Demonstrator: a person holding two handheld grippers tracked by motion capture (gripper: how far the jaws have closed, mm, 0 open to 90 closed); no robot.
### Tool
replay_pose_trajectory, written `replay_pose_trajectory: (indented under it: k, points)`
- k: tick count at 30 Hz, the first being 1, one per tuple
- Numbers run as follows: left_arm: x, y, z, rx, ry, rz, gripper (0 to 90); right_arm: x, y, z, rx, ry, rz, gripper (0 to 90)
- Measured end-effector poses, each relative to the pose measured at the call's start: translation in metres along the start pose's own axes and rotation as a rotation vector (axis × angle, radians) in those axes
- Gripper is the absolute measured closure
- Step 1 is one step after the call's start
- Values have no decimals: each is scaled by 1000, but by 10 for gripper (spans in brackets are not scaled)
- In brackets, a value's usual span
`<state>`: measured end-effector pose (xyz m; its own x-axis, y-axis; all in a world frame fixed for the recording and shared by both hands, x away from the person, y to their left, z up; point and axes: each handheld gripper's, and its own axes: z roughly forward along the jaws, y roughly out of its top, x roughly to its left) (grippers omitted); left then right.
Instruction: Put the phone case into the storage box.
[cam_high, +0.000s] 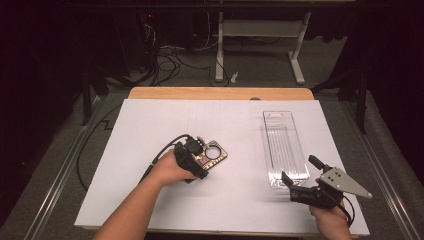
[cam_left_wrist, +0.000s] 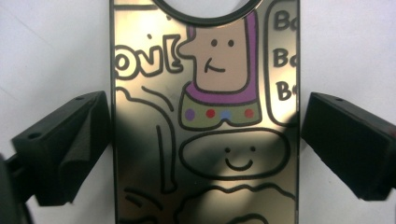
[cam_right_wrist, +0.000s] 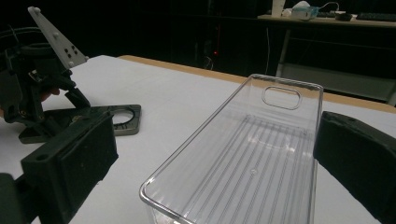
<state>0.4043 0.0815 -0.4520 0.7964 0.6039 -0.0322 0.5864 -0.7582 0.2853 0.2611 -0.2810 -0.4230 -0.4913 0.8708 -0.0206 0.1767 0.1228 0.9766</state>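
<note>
Left gripper (cam_high: 202, 157) jaws are spread to either side of a phone case (cam_left_wrist: 205, 121), flanking its long edges: the left jaw appears to touch or nearly touch the edge, while a narrow gap is seen at the right, so nothing is clamped yet. Such a straddle is judged to suit a grip across the case's width. On the white table (cam_high: 150, 200), the largest thing is a clear tray (cam_high: 284, 145), laid lengthwise at the right, well apart from the case. It is approached at its near end by the right gripper (cam_right_wrist: 210, 177), whose jaws are held wide on both sides of it, without contact; this is judged readiness to steady it. On the case, cartoon figures are printed, with lettering cut off by the edges: "ov" and a repeated "B".
</note>
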Motion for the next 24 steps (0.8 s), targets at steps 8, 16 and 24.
replay_pose_trajectory:
  k: [8,16,24]
  points:
    - [0,5,1,42,-3,-2,59,-1,0,-1,-5,-1,1,1]
    - [1,6,2,54,-13,-2,53,0,1,-1,-2,1,2,1]
    - [1,8,2,70,-13,1,70,2,1,0,-1,5,-2,1]
